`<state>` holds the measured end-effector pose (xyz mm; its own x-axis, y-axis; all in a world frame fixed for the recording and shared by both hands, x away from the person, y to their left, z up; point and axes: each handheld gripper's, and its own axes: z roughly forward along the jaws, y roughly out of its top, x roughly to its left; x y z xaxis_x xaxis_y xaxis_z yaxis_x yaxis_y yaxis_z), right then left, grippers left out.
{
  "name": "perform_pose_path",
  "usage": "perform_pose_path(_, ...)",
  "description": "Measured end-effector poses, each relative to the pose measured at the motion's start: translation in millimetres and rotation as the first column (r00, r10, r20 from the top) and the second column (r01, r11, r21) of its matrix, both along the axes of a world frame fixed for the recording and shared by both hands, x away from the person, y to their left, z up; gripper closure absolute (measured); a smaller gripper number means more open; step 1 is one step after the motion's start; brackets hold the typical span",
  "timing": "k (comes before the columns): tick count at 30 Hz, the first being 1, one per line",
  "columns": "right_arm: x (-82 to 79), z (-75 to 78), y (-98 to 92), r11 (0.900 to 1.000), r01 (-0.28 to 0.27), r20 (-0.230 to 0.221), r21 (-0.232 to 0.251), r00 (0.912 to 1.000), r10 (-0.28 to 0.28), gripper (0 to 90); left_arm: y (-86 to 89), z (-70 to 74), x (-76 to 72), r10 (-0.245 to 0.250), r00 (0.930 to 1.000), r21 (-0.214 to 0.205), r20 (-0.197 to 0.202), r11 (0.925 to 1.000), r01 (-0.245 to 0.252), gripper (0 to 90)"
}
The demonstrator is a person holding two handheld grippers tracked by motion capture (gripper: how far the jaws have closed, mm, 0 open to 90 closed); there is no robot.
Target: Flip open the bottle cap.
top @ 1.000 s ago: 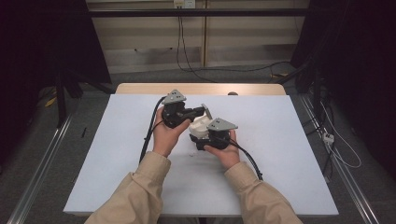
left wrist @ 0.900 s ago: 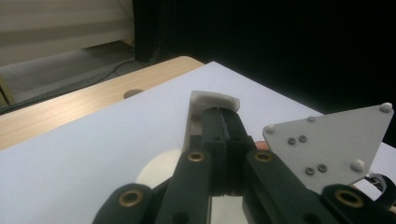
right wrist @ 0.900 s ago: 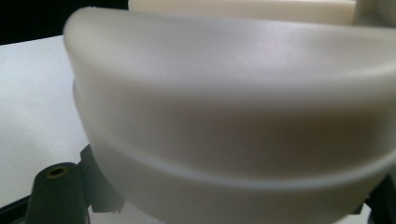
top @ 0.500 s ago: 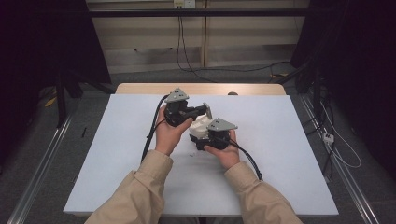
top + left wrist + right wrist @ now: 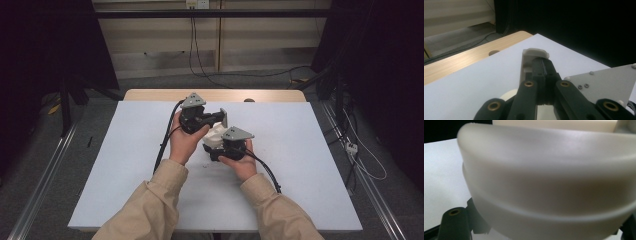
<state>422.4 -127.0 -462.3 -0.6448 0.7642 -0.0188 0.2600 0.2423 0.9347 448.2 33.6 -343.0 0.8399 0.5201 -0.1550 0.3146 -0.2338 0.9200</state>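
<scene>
Currently, a pale cream, rounded plastic part (image 5: 215,136) is held above the white table (image 5: 300,165), between the two grippers and clear of the surface. The fingers of the right gripper (image 5: 220,145) are closed around the part's curved, smooth-walled body, which is seen pressed close against the camera in the right gripper view (image 5: 549,182). The fingers of the left gripper (image 5: 544,71) are shut tight; in the left gripper view a thin flat tab of the same cream plastic, capped by a small rounded lip (image 5: 535,52), lies along their outer side and projects just beyond their tips. Whether that tab is truly pinched between the pads or merely pressed beside them cannot be settled from this angle, though a pinch on a thin edge seems likely.

Several risks are judged from this posture. The wall gripped on the right is glossy and curved, so the part could rotate or slide out if a twist or pull is applied from the left. The tab at the left fingertips is thin, and it could be bent or snapped if the two hands are drawn apart or levered unevenly. If either hold is lost, the part would be dropped onto the table just below the fingers.
</scene>
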Motion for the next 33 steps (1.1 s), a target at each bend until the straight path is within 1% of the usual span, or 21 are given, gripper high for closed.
perform_pose_path(20,-0.1,-0.1,0.0,1.0,0.0,-0.004,0.0,1.0,0.0,18.5,-9.9,0.8,4.2,-0.002,1.0,-0.002,0.003,1.0,0.002,90.0)
perform_pose_path(33,0.2,-0.1,-0.2,1.0,-0.001,-0.004,0.0,1.0,0.001,18.5,-16.0,-0.2,6.6,-0.008,1.0,0.009,0.002,0.9999,0.008,90.0)
